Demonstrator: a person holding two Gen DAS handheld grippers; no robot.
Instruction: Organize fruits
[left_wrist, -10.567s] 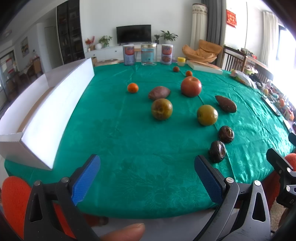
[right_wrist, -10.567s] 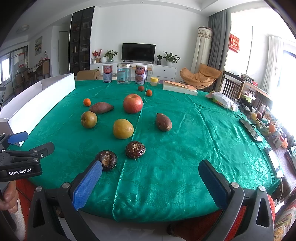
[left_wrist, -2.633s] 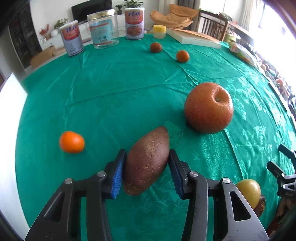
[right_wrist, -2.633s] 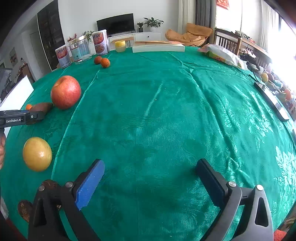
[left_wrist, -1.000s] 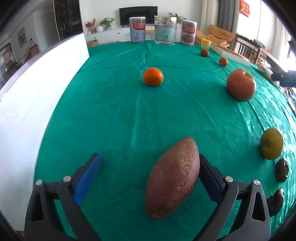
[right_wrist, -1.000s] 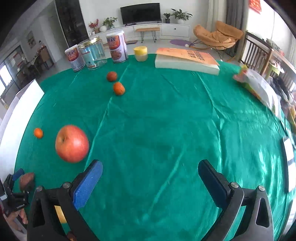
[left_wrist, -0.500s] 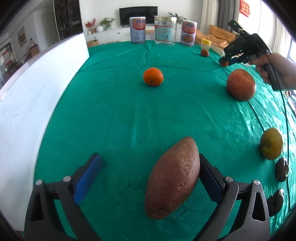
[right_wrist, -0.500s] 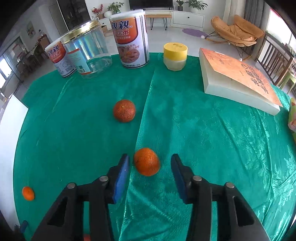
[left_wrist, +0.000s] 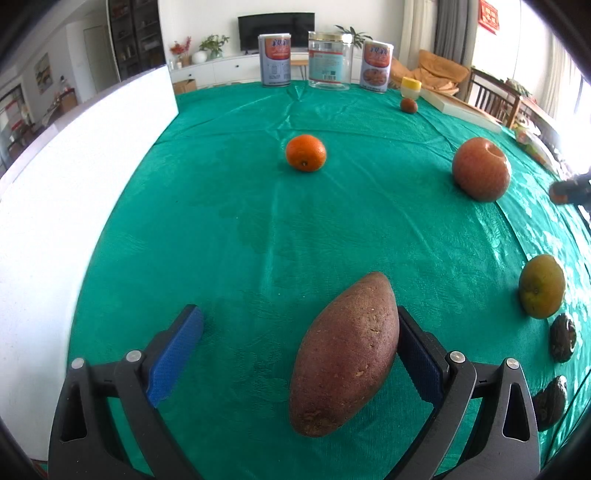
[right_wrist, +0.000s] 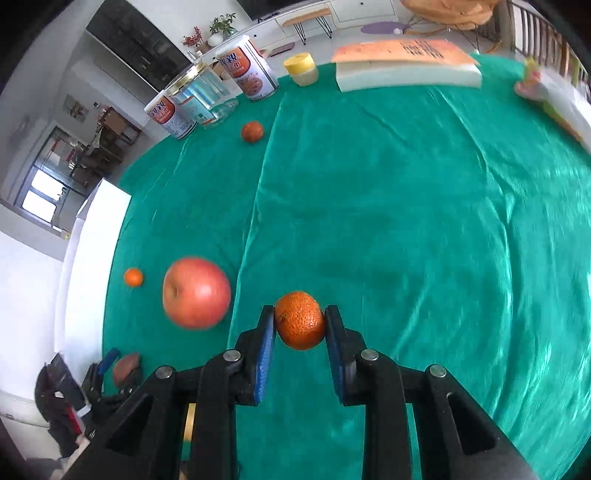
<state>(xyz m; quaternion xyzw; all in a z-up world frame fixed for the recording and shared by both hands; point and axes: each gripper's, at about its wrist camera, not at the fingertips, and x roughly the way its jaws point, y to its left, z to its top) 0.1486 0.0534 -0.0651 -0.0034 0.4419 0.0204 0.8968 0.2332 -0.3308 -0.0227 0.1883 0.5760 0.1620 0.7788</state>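
My right claw is clamped on a small tangerine, both blue pads pressed to its sides. The fruit is clear of the green worktop and sits at centre frame in the right wrist view. Blur across that view suggests the hand is in transit.

My left claw stands wide apart. A sweet potato lies on the cloth between its fingers, against the right pad and well clear of the left one. It is not gripped.

Step in hand, as I judge it: carrying the tangerine to join its like. A second tangerine sits at 12 o'clock from the left claw, alone on open cloth. A red apple lies at 2 o'clock, and a yellow-green fruit at 3 o'clock. A third, darker tangerine rests far off near the tins.

Next move, in my judgement: lower the held tangerine beside the one at 12 o'clock and release gently, since a round fruit may roll on this cloth.

Pose: both claws point steeply down at the worktop. The right view is rolled, with the far edge of the worktop slanting. The left view sits level.
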